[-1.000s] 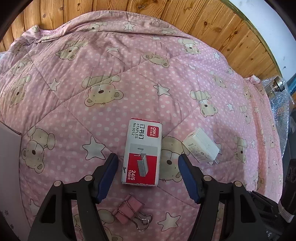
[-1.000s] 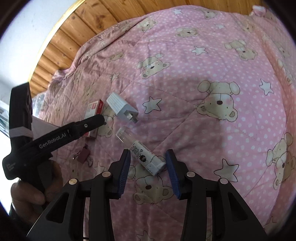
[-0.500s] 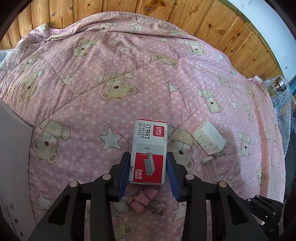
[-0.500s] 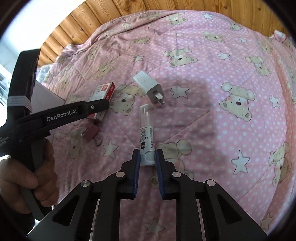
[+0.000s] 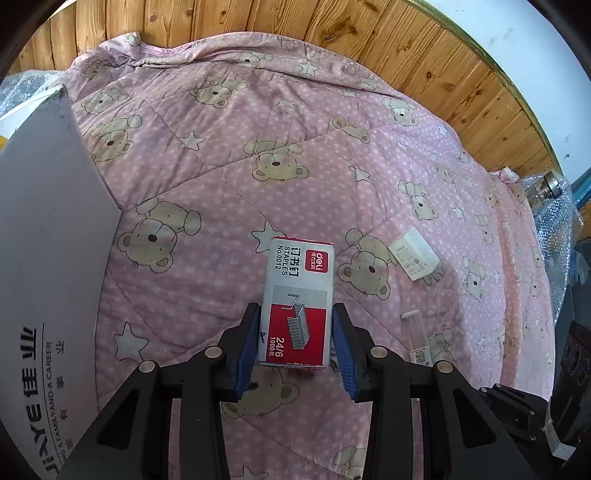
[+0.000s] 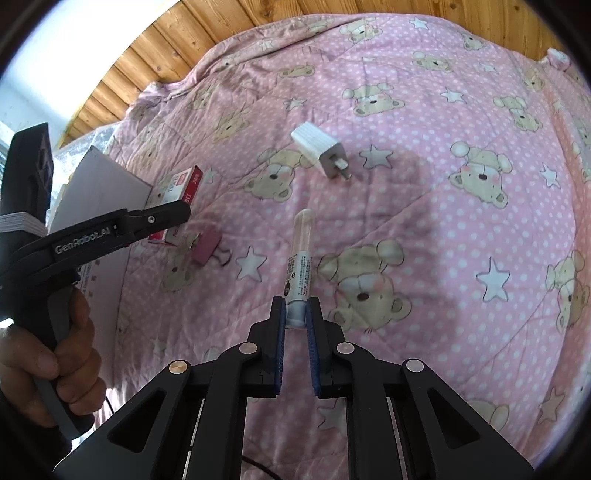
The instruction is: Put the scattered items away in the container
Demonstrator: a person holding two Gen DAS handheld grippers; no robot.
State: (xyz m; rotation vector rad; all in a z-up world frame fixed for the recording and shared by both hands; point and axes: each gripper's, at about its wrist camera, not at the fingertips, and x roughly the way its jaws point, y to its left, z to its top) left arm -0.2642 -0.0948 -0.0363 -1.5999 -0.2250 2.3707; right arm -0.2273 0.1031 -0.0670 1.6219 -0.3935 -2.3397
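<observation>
Staple box (image 5: pixel 297 302) sits clamped between left gripper (image 5: pixel 295 343) pads.

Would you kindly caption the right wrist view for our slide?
Right gripper clamps a clear tube above the pink quilt; charger lies beyond.

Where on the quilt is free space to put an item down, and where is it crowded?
Free: the wide quilt stretch between the white box, the wood wall and the charger. Also the area to the right of the charger in the right wrist view. Crowded: near the box, around the staples box and binder clip.
</observation>
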